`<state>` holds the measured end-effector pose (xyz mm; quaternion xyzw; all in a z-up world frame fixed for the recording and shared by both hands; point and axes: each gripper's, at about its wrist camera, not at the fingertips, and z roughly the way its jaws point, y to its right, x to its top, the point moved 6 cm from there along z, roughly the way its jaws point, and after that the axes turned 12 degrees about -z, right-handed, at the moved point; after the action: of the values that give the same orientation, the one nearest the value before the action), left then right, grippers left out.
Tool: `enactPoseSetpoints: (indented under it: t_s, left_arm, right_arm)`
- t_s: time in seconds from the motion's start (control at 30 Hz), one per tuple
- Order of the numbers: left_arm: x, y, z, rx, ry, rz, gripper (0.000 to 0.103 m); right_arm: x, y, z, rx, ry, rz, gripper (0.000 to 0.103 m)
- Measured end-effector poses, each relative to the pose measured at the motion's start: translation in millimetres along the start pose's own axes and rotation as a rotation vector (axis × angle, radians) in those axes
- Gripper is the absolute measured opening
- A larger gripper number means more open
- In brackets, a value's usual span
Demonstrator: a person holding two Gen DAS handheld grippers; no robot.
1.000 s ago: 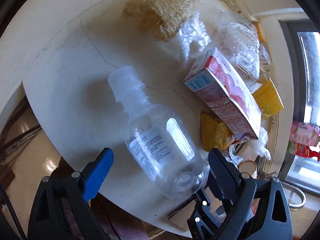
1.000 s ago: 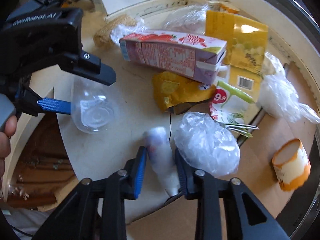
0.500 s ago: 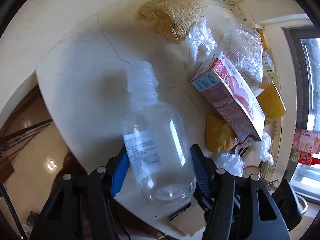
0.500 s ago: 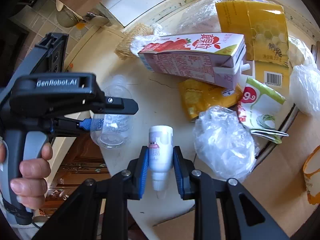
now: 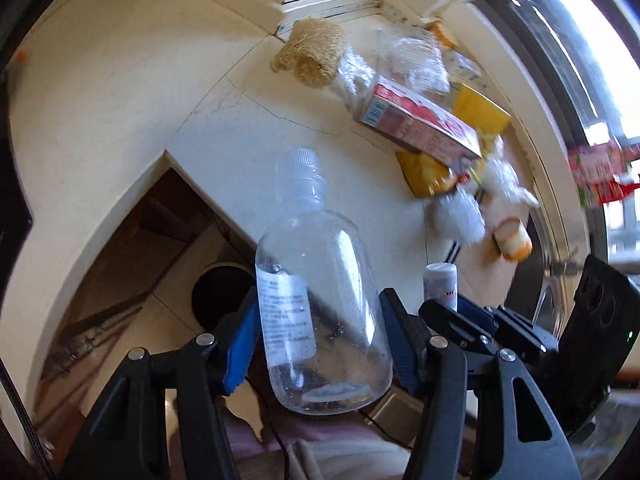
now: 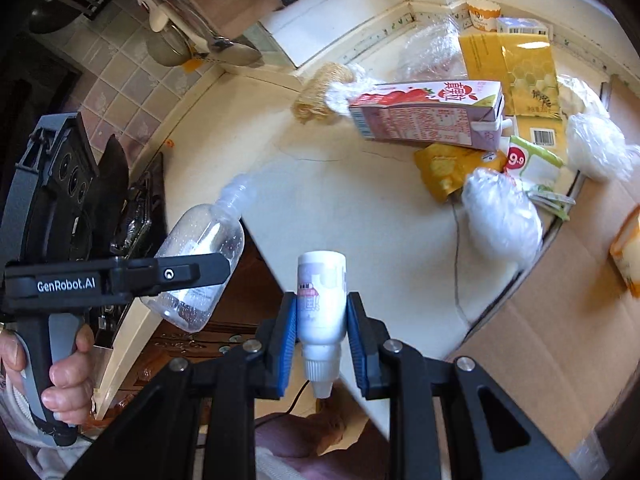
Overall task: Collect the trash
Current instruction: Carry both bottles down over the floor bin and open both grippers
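— Looking along the left gripper [image 5: 316, 344], what has it got?

— A clear plastic bottle [image 5: 320, 312]. The blue pads are pressed against its sides low on the body, with the fingers about half spread. The cap end points away from the gripper, and the bottle is off the counter [image 5: 120, 92], out past the counter's edge with the floor behind it.

— And the right gripper [image 6: 322, 334]?

— Its fingers are closed to a narrow gap around a small white bottle [image 6: 322, 300], gripped at the middle. The nozzle end points back toward the handle, the flat base away. It too is in the air, near the counter's edge.

— Can you see one gripper from the other?

— Yes. From the right wrist, the left gripper [image 6: 192, 276] shows at the left with the clear bottle [image 6: 204, 252] slanting through it, and a hand [image 6: 60, 376] wrapped round its grey handle. From the left wrist, the white bottle [image 5: 440, 286] pokes up just beside the clear one.

— What lies on the counter?

— A pink and white juice carton [image 6: 428, 116] on its side, a straw-coloured scrubber [image 6: 316, 94] just beside its end, a crumpled yellow wrapper [image 6: 448, 168] below it, a yellow packet [image 6: 512, 68] behind, and a wadded clear plastic bag [image 6: 500, 216] near the cardboard sheet [image 6: 560, 320].
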<state>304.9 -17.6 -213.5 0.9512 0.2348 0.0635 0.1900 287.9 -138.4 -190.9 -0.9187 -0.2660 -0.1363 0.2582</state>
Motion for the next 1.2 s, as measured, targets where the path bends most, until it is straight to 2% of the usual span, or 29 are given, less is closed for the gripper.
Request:
enactPoseSetpoints:
  t_s: [0.1,0.23,0.37,0.63,0.8,0.87,0.97,1.07,1.2]
  left_arm:
    - [-16.2,-14.1,-15.2,-0.024,-0.016,0.074,0.057]
    - [-42.7,-46.1,-30.9,-0.049,-0.051,0.142,0.057]
    - [-71.8,-83.6,-25.6,-0.031,-0.079,0.222,0.057]
    - [-120.4,-143.5,40.5,0.036,-0.209,0.331,0.057]
    - [-135.8,-168.5,110.6,0.148,-0.221,0.452,0.057]
    - [-142.4,-182.2,145.0,0.196,-0.274,0.452,0.057]
    - [-152.4,-203.0,174.4,0.233,-0.343,0.392,0.057]
    - [-159.7,-204.9,167.0,0.201,-0.345,0.365,0.055]
    - [-162.2,-193.6,137.5,0.197,-0.315,0.371,0.053]
  right_arm:
    - [-18.4,-20.7,-1.6,-0.028,0.009,0.039,0.024]
    - [-54.2,-56.5,11.1,-0.044,-0.023,0.122,0.024]
    - [-87.3,-85.4,30.7,-0.080,-0.048,0.157,0.024]
    - [-150.5,-93.9,91.1,-0.114,-0.091,0.322,0.024]
    - [-192.2,-71.8,132.8,-0.141,-0.150,0.389,0.024]
    - [-208.7,-59.3,154.3,-0.141,-0.188,0.439,0.024]
    - [-227.6,-47.7,181.3,-0.120,-0.244,0.487,0.024]
    - [-232.1,-49.3,189.7,-0.102,-0.276,0.476,0.024]
    - [-217.7,-65.0,173.7,-0.095,-0.279,0.415,0.024]
